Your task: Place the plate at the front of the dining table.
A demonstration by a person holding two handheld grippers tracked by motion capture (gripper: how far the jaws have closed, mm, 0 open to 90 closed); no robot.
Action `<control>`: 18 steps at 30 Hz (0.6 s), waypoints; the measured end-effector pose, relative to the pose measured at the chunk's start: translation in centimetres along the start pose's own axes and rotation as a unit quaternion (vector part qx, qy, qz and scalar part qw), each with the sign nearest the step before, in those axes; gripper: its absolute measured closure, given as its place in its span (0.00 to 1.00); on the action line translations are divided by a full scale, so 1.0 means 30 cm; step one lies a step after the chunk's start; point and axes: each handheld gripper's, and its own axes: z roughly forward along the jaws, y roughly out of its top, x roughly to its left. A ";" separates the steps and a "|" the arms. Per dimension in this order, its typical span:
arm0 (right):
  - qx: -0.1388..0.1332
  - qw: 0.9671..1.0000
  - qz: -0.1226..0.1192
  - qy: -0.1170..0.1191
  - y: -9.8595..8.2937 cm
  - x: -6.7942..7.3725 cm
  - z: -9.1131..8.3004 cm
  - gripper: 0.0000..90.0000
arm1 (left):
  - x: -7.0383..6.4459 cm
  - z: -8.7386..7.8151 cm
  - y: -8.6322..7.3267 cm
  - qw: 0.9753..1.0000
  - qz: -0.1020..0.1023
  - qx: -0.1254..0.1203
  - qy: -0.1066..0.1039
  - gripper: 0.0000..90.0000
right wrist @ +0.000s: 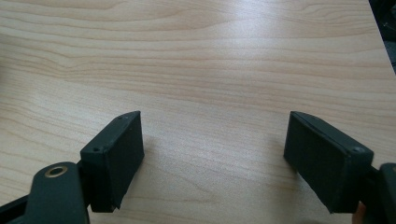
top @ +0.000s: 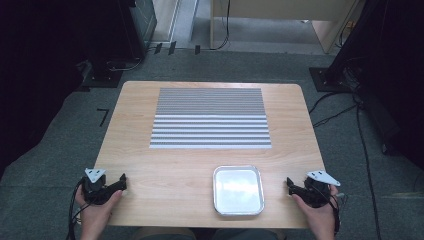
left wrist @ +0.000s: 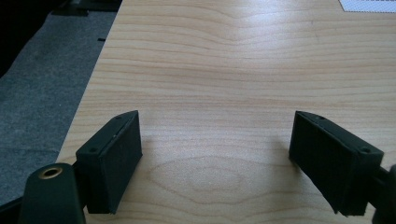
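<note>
A light wooden table (top: pixel 180 170) carries a grey-and-white striped mat (top: pixel 210 118) at its middle back and a shiny square metal tray (top: pixel 238 189) near the front edge, with nothing in it. My left gripper (top: pixel 121 183) rests at the front left corner, held by a hand, and my right gripper (top: pixel 290 185) rests at the front right corner. In the left gripper view the left gripper (left wrist: pixel 217 158) stands open over bare wood. The right gripper (right wrist: pixel 215 156) is likewise open in the right gripper view, with nothing between its black pads (right wrist: pixel 122 154).
Grey carpet floor (top: pixel 60 125) surrounds the table. Dark equipment stands (top: pixel 107 70) and cables (top: pixel 360 130) lie at the back left and right. A pale wooden cabinet (top: pixel 280 20) stands beyond the table's far edge. The mat's corner (left wrist: pixel 369 4) shows in the left gripper view.
</note>
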 end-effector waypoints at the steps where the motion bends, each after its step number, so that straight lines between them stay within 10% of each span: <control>1: 0.000 1.000 0.000 0.000 0.000 0.000 0.000 0.22 | 0.000 0.000 0.000 1.000 0.000 0.000 0.000 0.18; 18: -0.024 0.999 0.012 -0.034 -0.006 0.004 -0.015 0.37 | -0.003 -0.005 0.011 1.000 0.000 0.016 0.000 0.18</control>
